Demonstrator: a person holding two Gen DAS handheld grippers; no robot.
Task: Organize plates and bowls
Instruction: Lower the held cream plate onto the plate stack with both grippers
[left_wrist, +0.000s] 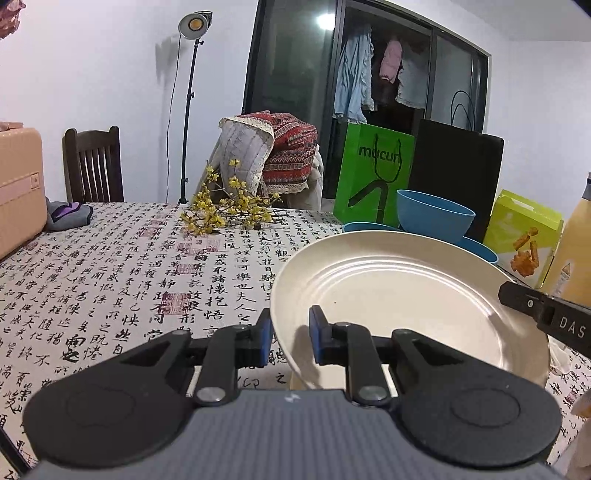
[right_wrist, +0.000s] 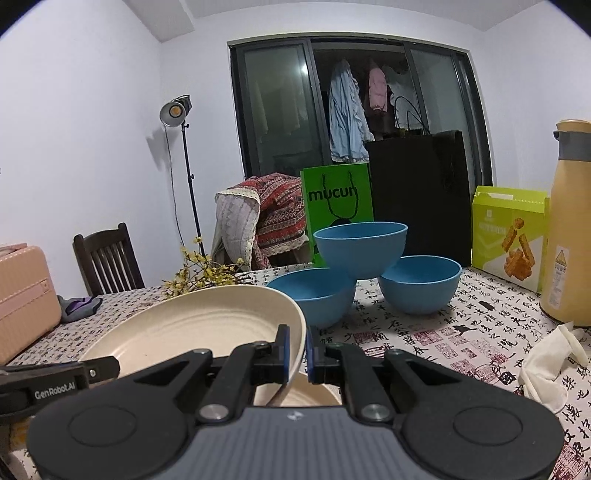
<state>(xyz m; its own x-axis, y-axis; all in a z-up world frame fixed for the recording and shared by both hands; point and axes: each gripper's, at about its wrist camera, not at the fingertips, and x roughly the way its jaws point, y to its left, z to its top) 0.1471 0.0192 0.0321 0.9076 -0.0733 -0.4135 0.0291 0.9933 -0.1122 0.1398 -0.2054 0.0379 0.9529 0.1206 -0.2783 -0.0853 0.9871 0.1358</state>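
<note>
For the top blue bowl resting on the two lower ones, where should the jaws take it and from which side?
Probably by the rim of the top blue bowl, one jaw inside and one outside, coming from above on the near side. It sits upright and open, perched on the left blue bowl and the right blue bowl; its round wall offers no other edge, and a push from the side could tip it off.

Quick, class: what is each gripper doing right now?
Left gripper: closed on the rim of the cream plate.
Right gripper: closed on the same plate's opposite rim.
</note>
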